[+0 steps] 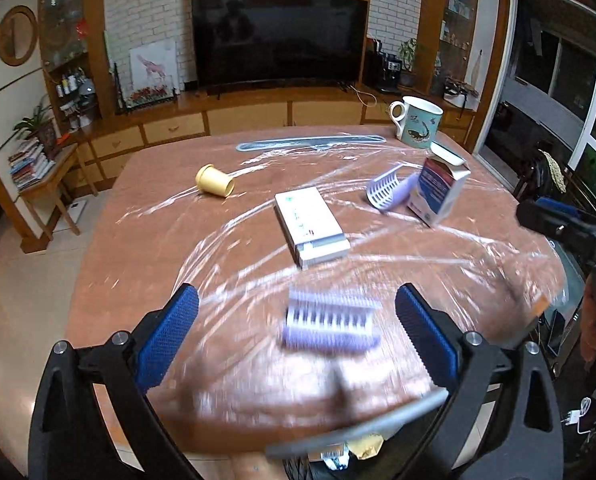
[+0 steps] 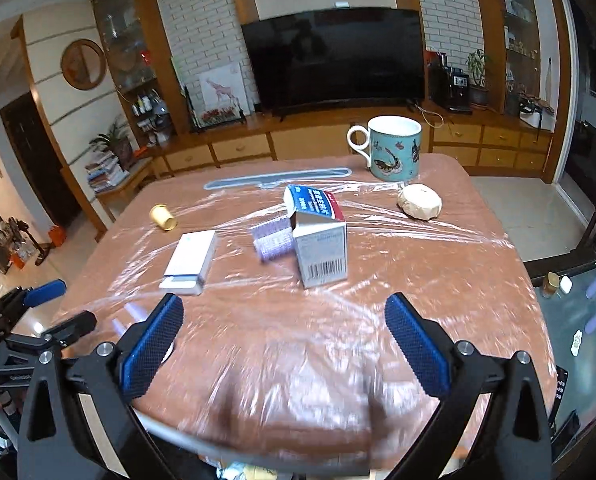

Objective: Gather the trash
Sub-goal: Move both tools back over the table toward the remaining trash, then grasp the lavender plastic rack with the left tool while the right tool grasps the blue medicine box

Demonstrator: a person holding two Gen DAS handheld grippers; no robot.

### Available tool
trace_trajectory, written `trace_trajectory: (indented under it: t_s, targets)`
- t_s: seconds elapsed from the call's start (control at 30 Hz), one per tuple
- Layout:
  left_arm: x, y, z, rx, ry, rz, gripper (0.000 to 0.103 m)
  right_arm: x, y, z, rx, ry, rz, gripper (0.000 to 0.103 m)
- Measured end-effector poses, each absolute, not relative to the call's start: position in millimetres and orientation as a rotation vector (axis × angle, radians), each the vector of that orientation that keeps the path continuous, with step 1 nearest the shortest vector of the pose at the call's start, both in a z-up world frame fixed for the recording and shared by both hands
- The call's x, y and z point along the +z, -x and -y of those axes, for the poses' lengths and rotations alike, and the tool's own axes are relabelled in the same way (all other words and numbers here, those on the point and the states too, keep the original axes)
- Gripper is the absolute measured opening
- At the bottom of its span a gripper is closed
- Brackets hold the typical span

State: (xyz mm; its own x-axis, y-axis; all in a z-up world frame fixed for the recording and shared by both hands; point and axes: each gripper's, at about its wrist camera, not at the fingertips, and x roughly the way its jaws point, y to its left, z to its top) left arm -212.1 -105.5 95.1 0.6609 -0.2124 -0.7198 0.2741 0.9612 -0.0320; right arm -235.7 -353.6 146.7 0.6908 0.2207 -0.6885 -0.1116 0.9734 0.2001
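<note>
My left gripper (image 1: pixel 296 304) is open above a blurred purple ridged plastic tray (image 1: pixel 330 322) lying on the table between its fingers. Farther off lie a flat white box (image 1: pixel 312 227), a tipped yellow cup (image 1: pixel 214 180), a second purple tray (image 1: pixel 386 192) and an open blue-and-white carton (image 1: pixel 438 194). My right gripper (image 2: pixel 283 312) is open and empty above the near table. In the right wrist view the carton (image 2: pixel 322 246) stands ahead, with the purple tray (image 2: pixel 271 240), white box (image 2: pixel 189 262), yellow cup (image 2: pixel 163 217) and a crumpled paper ball (image 2: pixel 420 202).
The table (image 2: pixel 438 272) is covered in clear plastic wrap. A teal mug (image 2: pixel 394 148) stands at the far edge, beside a long grey strip (image 2: pixel 277 179). A bin rim with trash (image 1: pixel 358 436) sits just below the near edge. A TV and cabinets stand behind.
</note>
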Motion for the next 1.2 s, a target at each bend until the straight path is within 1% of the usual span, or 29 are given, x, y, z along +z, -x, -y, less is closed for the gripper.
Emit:
trace_trajectory:
  t_s: [0.3,0.57,0.67,0.8,0.93,1.1,1.13,1.2]
  targets:
    - [79.3,151.2,121.8,-0.342,-0.14,-0.866,0.099,120.5,188.2,351.1,0.118,-0.127,-0.855,0.099]
    - [67.0,122.1,139.4,-0.323,-0.144,-0.926,0.099,104.8,160.0,350.1,0.151,-0.09,-0.901,0.099]
    - [69.2,130.6,134.5,-0.331,-0.1,-0.939,0.099,101.9,152.5,351.6,0.186,-0.084,-0.913,0.099]
    - [67.6,160.2,131.0,-0.359,-0.12,-0.934,0.099,97.8,145.1,349.7,0.224,-0.069,-0.921,0.099]
    - [57.1,182.0,133.3,-0.385,-0.164,-0.949,0.099,93.7,137.5,346.8,0.255,-0.056,-0.93,0.099]
    - [39.9,190.2,134.8,-0.379,-0.166,-0.969,0.099,89.4,130.0,343.8,0.273,-0.047,-0.935,0.099]
    - [36.7,191.4,135.2,-0.377,-0.167,-0.968,0.099,88.7,128.9,343.3,0.275,-0.043,-0.931,0.099]
    - [29.0,192.4,136.4,-0.37,-0.173,-0.98,0.094,87.4,126.3,343.8,0.272,-0.044,-0.932,0.098]
